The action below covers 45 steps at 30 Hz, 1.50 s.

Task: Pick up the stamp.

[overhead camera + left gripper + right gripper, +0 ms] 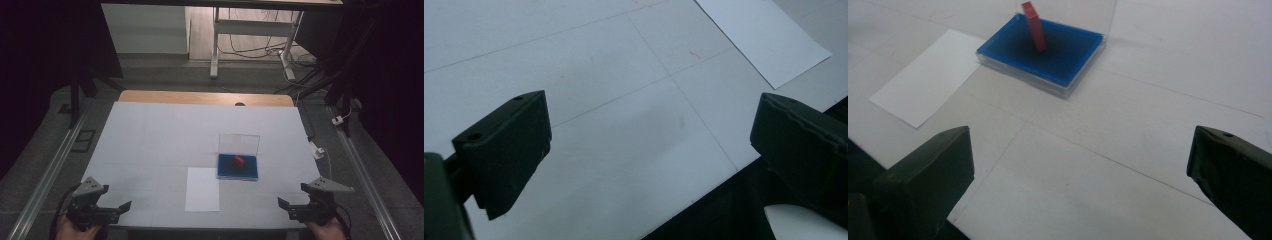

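Left gripper (114, 211): at the near left corner of the counter (150, 140), held low in a hand (75, 231) that comes in from the bottom edge; it points right and slightly away, along the near edge.
Left jaws: wide apart, nothing between them; in the left gripper view (649, 150) they frame bare counter and a corner of the paper (769, 40).
Right gripper (292, 209): at the near right corner, mirrored, in the other hand (325, 231); it points left and slightly away, towards the middle.
Right jaws: wide apart and empty; in the right gripper view (1080, 170) they hover over the counter, with the case (1048, 55) beyond them.
Case: (238, 167) right of centre on the counter, well apart from both grippers; blue tray flat, clear lid (239, 144) standing up at its far side.
Red piece (239, 160): in the middle of the tray; in the right gripper view (1034, 25) it stands on end, long axis near upright, top tilted slightly towards the paper's side.
Paper (202, 189): white sheet lying flat, just left of the case and nearer the person, long axis running away from the near edge.
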Each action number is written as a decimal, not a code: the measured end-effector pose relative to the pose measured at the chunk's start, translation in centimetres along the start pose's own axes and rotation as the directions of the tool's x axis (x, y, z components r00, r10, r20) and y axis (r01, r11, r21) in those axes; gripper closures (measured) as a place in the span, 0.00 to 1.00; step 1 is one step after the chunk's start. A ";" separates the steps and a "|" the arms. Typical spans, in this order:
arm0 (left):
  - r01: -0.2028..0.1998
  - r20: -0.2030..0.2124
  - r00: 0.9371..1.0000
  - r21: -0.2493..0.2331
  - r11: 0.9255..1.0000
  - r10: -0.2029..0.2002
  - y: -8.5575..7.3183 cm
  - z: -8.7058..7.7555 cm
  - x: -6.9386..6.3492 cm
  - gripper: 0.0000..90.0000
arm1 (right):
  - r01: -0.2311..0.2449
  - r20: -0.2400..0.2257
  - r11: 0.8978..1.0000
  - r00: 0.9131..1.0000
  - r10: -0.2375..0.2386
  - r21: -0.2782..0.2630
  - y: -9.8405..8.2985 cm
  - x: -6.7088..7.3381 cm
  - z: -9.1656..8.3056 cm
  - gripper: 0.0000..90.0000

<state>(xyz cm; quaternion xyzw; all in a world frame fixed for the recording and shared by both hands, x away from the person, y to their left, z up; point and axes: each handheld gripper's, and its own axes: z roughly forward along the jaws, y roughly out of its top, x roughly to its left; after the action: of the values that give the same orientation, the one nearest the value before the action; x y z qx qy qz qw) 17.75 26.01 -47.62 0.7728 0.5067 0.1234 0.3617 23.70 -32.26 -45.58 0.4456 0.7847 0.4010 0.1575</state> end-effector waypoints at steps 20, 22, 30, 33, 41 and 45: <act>-0.063 -0.053 0.997 0.027 0.998 0.064 0.0 0.3 -0.9 0.04 | 0.032 -0.048 0.999 0.998 -0.031 0.033 0.1 0.2 0.4 0.00; -0.062 -0.048 0.997 0.025 0.998 0.063 0.0 0.3 -0.8 0.04 | 0.035 -0.049 0.999 0.998 -0.033 0.035 0.2 0.2 0.4 0.00; -0.057 -0.045 0.997 0.022 0.998 0.058 0.0 0.2 -0.8 0.04 | 0.061 -0.043 0.997 0.997 -0.059 0.038 0.2 0.5 0.4 0.00; -0.057 -0.043 0.997 0.022 0.998 0.058 0.0 0.2 -0.8 0.04 | 0.064 -0.057 0.997 0.996 -0.062 0.031 0.3 0.7 0.4 0.00; -0.061 -0.040 0.997 0.024 0.998 0.062 0.0 0.3 -0.8 0.05 | 0.092 -0.087 0.996 0.992 -0.090 0.015 0.8 1.2 0.6 0.00; -0.069 -0.042 0.997 0.031 0.997 0.070 0.1 0.3 -0.9 0.05 | 0.106 -0.097 0.994 0.990 -0.103 0.020 1.0 1.4 0.9 0.00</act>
<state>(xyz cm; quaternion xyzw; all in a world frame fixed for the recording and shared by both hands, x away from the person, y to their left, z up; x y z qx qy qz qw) 17.57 25.09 -47.64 0.7925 0.4889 0.1450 0.3345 24.06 -30.41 -45.20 0.3862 0.8186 0.4032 0.1350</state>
